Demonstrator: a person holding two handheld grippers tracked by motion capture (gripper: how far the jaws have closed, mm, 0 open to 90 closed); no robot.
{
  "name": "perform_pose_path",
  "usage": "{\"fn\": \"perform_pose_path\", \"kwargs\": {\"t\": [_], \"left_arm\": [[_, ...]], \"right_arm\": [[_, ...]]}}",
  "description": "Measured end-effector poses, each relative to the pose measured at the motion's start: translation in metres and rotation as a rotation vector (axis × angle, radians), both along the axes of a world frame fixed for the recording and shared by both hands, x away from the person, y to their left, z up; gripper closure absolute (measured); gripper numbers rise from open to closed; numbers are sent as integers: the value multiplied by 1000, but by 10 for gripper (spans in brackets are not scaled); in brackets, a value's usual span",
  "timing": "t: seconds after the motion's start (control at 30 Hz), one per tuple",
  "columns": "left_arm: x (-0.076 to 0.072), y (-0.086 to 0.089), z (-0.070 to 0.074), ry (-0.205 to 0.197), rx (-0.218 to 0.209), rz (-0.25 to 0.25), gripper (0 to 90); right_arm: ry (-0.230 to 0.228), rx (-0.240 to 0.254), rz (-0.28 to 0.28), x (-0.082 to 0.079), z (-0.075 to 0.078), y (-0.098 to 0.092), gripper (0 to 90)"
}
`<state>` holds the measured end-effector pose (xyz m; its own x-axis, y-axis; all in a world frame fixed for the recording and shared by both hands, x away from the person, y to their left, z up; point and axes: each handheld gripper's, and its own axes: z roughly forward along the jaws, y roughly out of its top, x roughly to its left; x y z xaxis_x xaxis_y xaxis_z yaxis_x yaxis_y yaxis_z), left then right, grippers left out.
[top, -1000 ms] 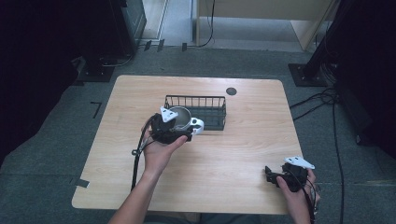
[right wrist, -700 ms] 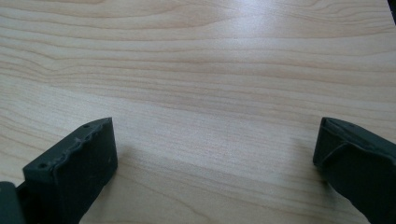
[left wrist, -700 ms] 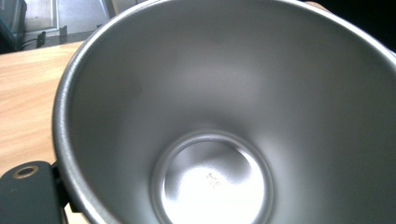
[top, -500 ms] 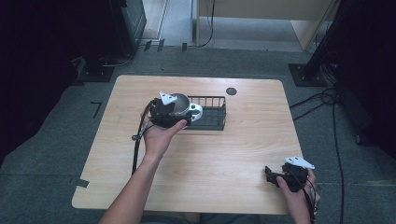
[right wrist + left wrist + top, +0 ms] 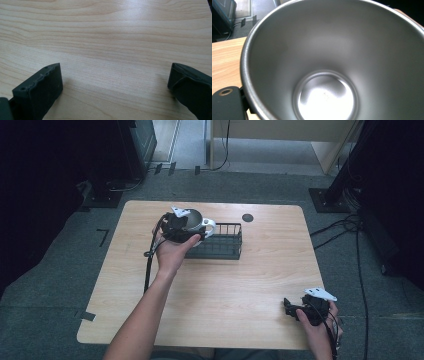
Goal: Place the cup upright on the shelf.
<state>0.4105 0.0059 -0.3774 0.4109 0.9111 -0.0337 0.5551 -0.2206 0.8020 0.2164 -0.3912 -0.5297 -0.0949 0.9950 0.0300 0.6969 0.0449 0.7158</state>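
One mug [image 5: 196, 222] carried farther left in left tongs [image 5: 186, 227]; right tongs [image 5: 291, 307] apart.

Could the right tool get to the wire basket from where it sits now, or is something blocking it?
Probably yes. The right tool rests open at the table's near right corner, with bare wood between it and the wire basket. The left tool, holding the steel cup, crowds only the basket's left end.

A pale wood-grain worktop [image 5: 225, 280] stands on a grey floor [image 5: 50, 285] and carries a black wire basket [image 5: 220, 242]. The cup [image 5: 332, 62] is plain silvery steel inside, with a white handle [image 5: 210, 225]. Both hand-held grippers, left [image 5: 182, 227] and right [image 5: 112, 82], are black, each topped with a light grey plate.
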Motion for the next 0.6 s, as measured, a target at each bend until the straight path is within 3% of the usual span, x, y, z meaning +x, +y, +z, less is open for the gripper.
{"fn": "perform_pose_path", "kwargs": {"t": [0.43, 0.6], "left_arm": [[25, -4, -8, -4, -7, 32, 82], [30, -9, -13, 4, 22, 24, 82]], "right_arm": [[1, 0, 1, 0, 0, 0, 0], [0, 0, 0, 0, 0, 0, 0]]}}
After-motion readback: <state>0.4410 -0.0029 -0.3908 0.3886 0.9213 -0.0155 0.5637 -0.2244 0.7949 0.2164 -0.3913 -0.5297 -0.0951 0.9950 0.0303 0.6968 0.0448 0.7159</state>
